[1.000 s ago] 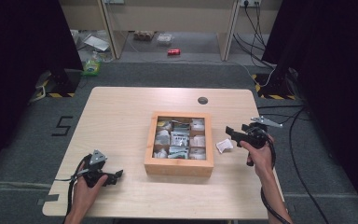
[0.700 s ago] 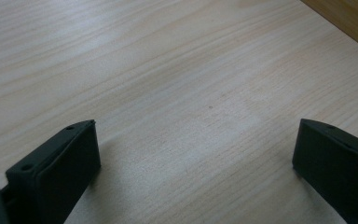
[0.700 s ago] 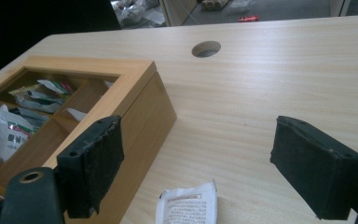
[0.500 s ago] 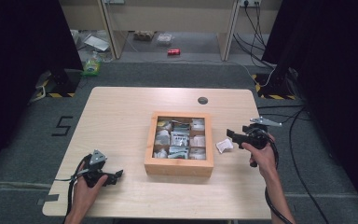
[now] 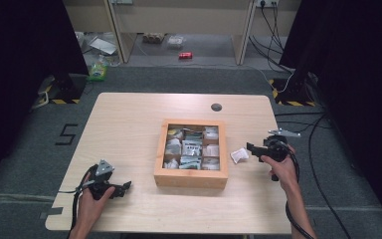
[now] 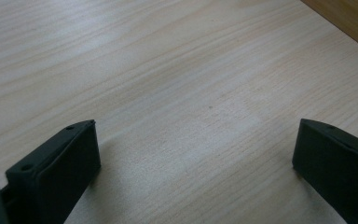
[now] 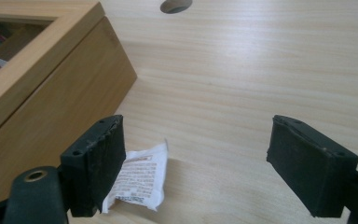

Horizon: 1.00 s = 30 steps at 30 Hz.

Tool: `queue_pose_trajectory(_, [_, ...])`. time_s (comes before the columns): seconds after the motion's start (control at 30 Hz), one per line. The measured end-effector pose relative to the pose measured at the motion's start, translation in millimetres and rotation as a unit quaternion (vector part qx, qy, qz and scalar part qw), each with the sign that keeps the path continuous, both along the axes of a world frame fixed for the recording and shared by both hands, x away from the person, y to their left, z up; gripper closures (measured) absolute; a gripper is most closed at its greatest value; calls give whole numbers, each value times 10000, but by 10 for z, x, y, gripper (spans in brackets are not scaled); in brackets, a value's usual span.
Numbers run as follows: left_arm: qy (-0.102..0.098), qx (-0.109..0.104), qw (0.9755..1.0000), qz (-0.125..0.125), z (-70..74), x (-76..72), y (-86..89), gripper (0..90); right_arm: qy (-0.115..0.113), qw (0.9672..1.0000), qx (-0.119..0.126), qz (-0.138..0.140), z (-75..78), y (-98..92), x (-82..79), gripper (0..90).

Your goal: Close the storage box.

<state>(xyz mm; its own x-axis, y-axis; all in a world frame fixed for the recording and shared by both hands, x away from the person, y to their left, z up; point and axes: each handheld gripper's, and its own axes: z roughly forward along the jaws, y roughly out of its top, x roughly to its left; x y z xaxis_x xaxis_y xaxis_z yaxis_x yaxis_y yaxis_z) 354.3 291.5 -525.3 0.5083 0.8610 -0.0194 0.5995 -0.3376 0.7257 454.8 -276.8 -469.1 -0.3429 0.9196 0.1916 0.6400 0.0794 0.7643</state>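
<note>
Here, right tongs (image 7: 196,158) spread wide — white packet (image 7: 140,179) on table, beside one jaw; left tongs (image 6: 191,163) spread too.

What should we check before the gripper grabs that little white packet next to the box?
1. Right hand-held gripper open: ok, jaws wide apart.
2. White packet lying flat on the table: ok.
3. Packet centred between the jaws: not ok, it sits by the left jaw.
4. Wooden box clear of the packet: ok, a gap shows in the high view.
5. Left hand-held gripper out of the way: ok, open and far off.
</note>
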Motion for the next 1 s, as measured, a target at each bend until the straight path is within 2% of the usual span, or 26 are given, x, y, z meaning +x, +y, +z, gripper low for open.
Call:
queue_pose_trajectory(0.4, [-2,0,10000,0,0,0,0,0,216,9993,-240,-162,-169,-81,30,184])
queue_pose_trajectory(0.77, [-1,-1,10000,1,0,0,0,0,303,9980,-523,-178,-267,-128,44,184])
queue_pose_trajectory(1.0, [-1,-1,10000,1,0,0,0,0,431,9961,-751,-175,-346,-147,48,184])
